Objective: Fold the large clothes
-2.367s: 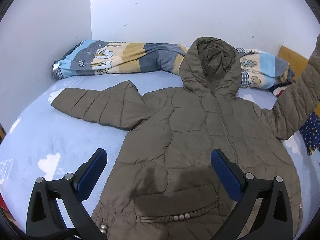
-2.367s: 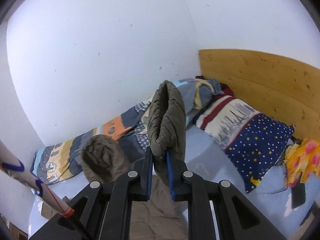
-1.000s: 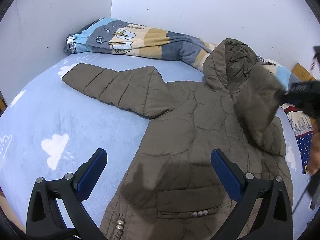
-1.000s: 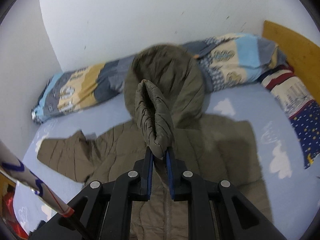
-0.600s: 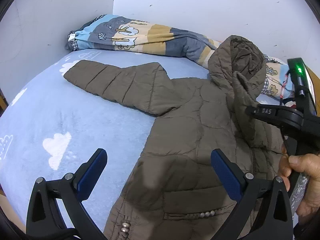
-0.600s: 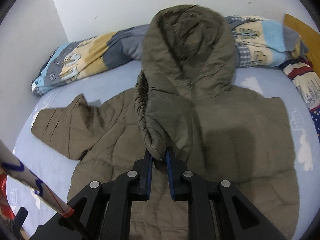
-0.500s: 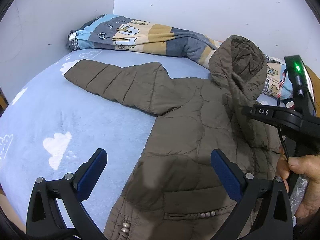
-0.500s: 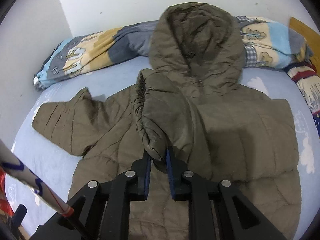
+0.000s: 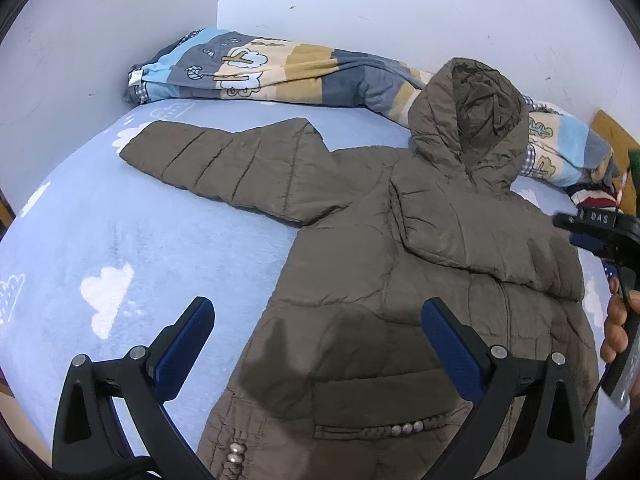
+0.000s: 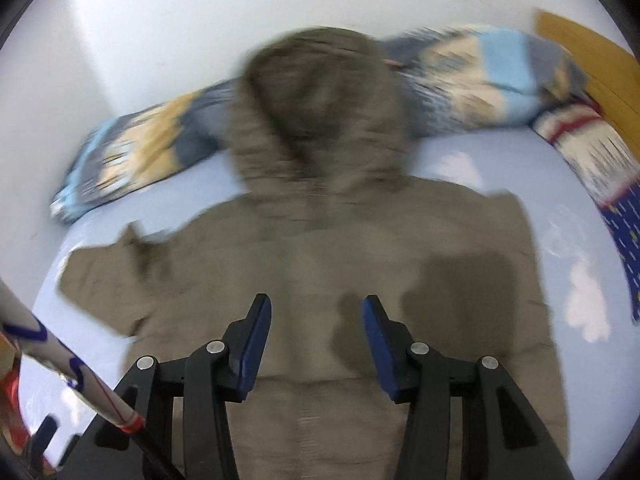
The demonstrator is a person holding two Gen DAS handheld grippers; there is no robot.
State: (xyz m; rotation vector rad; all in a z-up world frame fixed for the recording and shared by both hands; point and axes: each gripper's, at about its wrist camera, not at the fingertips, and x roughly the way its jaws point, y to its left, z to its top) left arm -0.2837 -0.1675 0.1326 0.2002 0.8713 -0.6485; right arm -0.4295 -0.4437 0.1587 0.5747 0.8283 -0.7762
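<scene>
An olive quilted hooded jacket (image 9: 380, 272) lies front up on the light blue bed sheet (image 9: 120, 248). Its hood (image 9: 472, 128) rests on the rolled blanket. One sleeve (image 9: 224, 168) stretches out to the left; the other sleeve (image 9: 472, 232) lies folded across the chest. My left gripper (image 9: 316, 344) hovers open above the lower front, holding nothing. My right gripper (image 10: 316, 320) hangs over the jacket (image 10: 340, 260) in a blurred view, its jaws opening with nothing between them. It also shows at the right edge as a black gripper (image 9: 592, 232) held by a hand (image 9: 618, 320).
A rolled striped blanket (image 9: 272, 76) lies along the white wall behind the jacket. A wooden headboard (image 10: 592, 52) and patterned pillows (image 10: 592, 152) stand at the right. A white pole with blue marks (image 10: 60, 364) crosses the lower left of the right wrist view.
My right gripper brought the sleeve down over the jacket's chest, then let it go and its jaws parted. The sleeve now lies flat on the front. The left gripper stayed open and still.
</scene>
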